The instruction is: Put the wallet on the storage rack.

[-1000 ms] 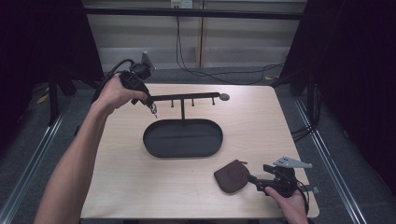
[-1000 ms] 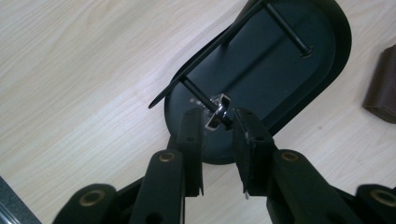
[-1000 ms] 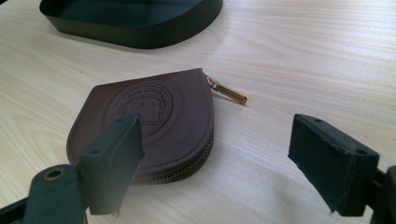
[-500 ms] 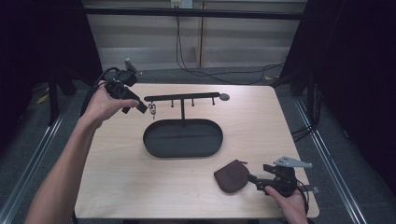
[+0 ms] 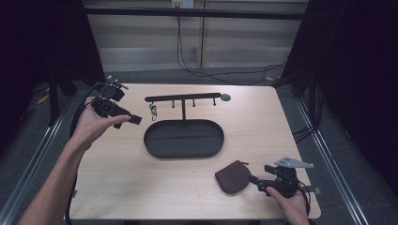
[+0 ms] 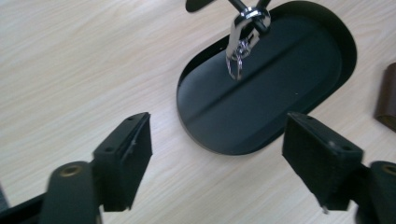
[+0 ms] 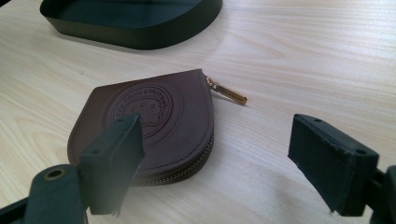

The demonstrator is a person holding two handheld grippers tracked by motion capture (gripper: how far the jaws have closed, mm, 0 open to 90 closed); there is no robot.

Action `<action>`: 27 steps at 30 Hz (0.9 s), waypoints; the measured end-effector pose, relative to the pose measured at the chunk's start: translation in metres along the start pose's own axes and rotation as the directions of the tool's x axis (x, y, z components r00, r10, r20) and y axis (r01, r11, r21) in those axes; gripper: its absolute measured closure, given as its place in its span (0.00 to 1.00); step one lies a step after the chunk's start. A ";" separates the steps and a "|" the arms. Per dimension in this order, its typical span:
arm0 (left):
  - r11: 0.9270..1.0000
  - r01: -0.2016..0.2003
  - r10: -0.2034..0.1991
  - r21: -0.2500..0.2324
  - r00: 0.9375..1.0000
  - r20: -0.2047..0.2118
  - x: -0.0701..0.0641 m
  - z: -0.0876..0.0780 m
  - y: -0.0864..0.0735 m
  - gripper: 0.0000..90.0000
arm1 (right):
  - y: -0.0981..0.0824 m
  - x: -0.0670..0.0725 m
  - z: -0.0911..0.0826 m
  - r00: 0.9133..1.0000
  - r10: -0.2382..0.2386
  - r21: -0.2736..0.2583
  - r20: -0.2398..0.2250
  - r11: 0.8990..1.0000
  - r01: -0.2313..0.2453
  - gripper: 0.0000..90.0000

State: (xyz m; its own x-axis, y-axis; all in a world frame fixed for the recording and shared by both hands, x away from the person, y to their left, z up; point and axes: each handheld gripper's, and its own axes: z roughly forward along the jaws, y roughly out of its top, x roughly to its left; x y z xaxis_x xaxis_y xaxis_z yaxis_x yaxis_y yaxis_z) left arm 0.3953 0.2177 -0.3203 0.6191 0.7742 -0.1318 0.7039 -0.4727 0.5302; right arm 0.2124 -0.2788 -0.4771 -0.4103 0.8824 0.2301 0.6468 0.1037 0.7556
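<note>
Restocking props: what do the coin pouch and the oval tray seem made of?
Coin pouch: likely brown leather, matte, with an embossed round stamp and brass-coloured zipper. Oval tray: probably metal painted matte black; thin upright rim, soft sheen.

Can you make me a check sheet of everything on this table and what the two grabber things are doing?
Surface: pale wooden table, bare apart from the things below.
Job's things: silver key ring hangs on the left peg of the black rack; the rack's post stands in the black oval tray; a brown zipped pouch lies flat at the front right.
Clutter: nothing seen.
Grippers: left gripper is beside the key ring, apart from it; its jaws have just been opening, nothing between them. Right gripper sits at the pouch, jaws open, not gripping it.
Cables: black cable trails from the left gripper; more cables lie on the floor behind.
Surroundings: dark curtains, grey floor, metal rails.
</note>
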 end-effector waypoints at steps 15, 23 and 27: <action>0.990 0.000 0.004 -0.143 1.000 0.028 -0.006 0.003 -0.063 0.23 | 0.003 -0.001 -0.003 1.000 0.007 -0.012 -0.023 1.000 -0.007 0.21; 0.978 0.053 -0.051 -0.200 0.999 0.014 -0.013 0.019 -0.116 0.22 | 0.008 0.001 -0.003 0.999 -0.011 0.023 -0.031 1.000 0.012 0.26; 0.974 0.081 -0.073 -0.212 0.996 0.045 -0.015 0.028 -0.140 0.22 | 0.012 0.002 -0.002 0.999 -0.020 0.029 -0.039 0.999 0.022 0.26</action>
State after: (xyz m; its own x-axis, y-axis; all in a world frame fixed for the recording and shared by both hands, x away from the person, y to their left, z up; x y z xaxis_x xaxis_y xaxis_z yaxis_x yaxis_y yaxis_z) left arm 0.2974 0.2606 -0.4164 0.5808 0.7870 -0.2080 0.6622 -0.3083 0.6830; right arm 0.2178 -0.2764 -0.4665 -0.4482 0.8616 0.2384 0.6561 0.1359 0.7423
